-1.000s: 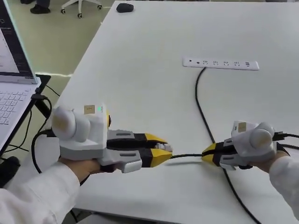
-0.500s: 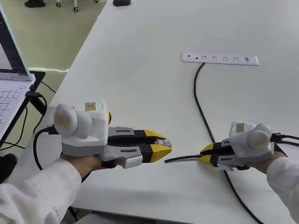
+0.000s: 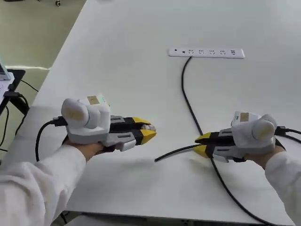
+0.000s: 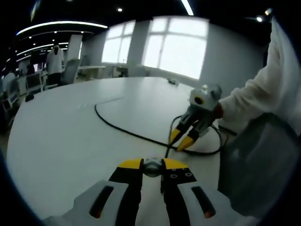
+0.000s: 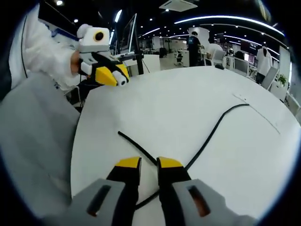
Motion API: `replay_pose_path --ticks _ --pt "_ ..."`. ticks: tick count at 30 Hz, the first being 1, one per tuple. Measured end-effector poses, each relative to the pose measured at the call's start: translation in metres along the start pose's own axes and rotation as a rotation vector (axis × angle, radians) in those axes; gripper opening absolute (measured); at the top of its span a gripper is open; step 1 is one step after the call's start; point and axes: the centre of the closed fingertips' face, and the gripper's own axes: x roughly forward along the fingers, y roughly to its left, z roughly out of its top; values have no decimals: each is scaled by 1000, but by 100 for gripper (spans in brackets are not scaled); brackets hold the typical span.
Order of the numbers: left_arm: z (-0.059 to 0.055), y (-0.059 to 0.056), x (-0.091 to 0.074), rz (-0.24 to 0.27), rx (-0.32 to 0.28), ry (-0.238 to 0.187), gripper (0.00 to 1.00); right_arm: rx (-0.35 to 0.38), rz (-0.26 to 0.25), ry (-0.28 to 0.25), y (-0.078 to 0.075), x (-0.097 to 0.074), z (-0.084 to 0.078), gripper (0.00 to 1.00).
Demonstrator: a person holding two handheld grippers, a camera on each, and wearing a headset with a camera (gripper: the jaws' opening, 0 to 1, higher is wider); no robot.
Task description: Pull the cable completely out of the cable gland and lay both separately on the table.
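My left gripper (image 3: 151,131) hovers over the white table (image 3: 117,56), shut on a small grey cable gland (image 4: 152,165) that sits between its yellow tips. To its right my right gripper (image 3: 198,143) is shut on a short black cable (image 3: 174,152). The cable's free end (image 3: 156,160) points toward the left gripper with a clear gap to the gland. In the right gripper view the cable (image 5: 134,147) runs out from between the jaws and the left gripper (image 5: 117,75) is at upper left. The left gripper view has the right gripper (image 4: 184,139) ahead.
A white power strip (image 3: 207,52) lies at the back of the table. Its long black cord (image 3: 186,99) runs toward me and passes under the right gripper. The table's left edge drops to the floor, where a black stand (image 3: 9,77) holds cables.
The cable, joined to the left gripper's jaws a second ago, has come free of the gland. The grippers have drawn apart, the left one moving left.
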Motion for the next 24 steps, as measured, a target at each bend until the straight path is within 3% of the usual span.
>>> replay_pose_path --ticks 4,10,14,15,24 --pt "-16 11 15 11 18 30 17 2 -15 -4 3 -13 -3 13" --pt "-31 18 34 28 23 66 17 48 -55 -36 5 -30 -4 12" --pt "-42 19 45 29 18 97 17 66 -69 -37 6 -41 -9 12" --pt "-47 20 46 31 -9 107 17 73 -76 -39 6 -44 -9 12" --pt "-61 17 54 26 -34 137 17 121 -119 -24 4 -55 -27 12"
